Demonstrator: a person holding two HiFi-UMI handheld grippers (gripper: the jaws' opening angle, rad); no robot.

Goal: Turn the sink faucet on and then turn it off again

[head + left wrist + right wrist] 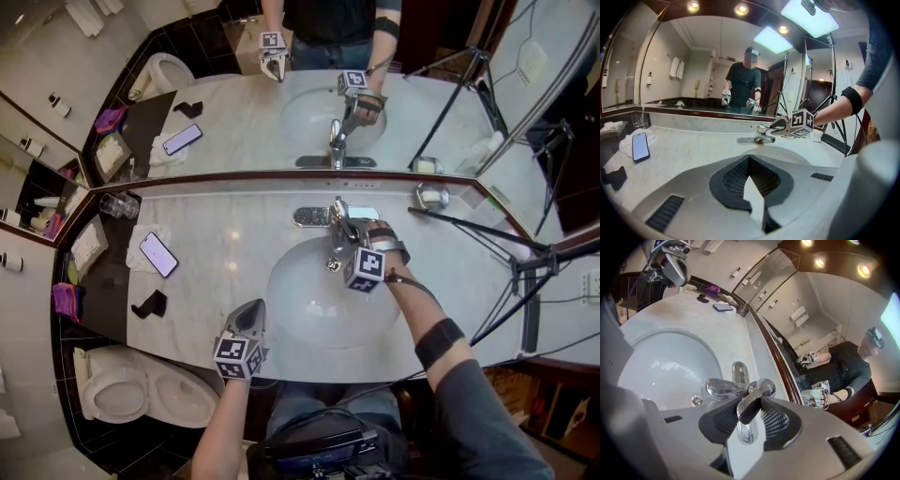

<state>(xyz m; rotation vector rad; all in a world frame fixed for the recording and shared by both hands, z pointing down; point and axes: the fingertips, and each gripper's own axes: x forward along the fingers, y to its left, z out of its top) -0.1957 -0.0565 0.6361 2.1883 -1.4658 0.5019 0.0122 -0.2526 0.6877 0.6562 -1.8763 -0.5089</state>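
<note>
Marble worktop (216,234); right hand-held gripper (749,408) clamps the lever (757,392), slick chrome may slip out; left hand-held gripper (749,159) closed, empty.

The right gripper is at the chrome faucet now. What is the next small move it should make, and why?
Probably lift the chrome lever handle a little. The right gripper already has its dark pads closed on both sides of that lever. No stream shows from the chrome spout into the white oval basin, so the water seems not yet on.
</note>
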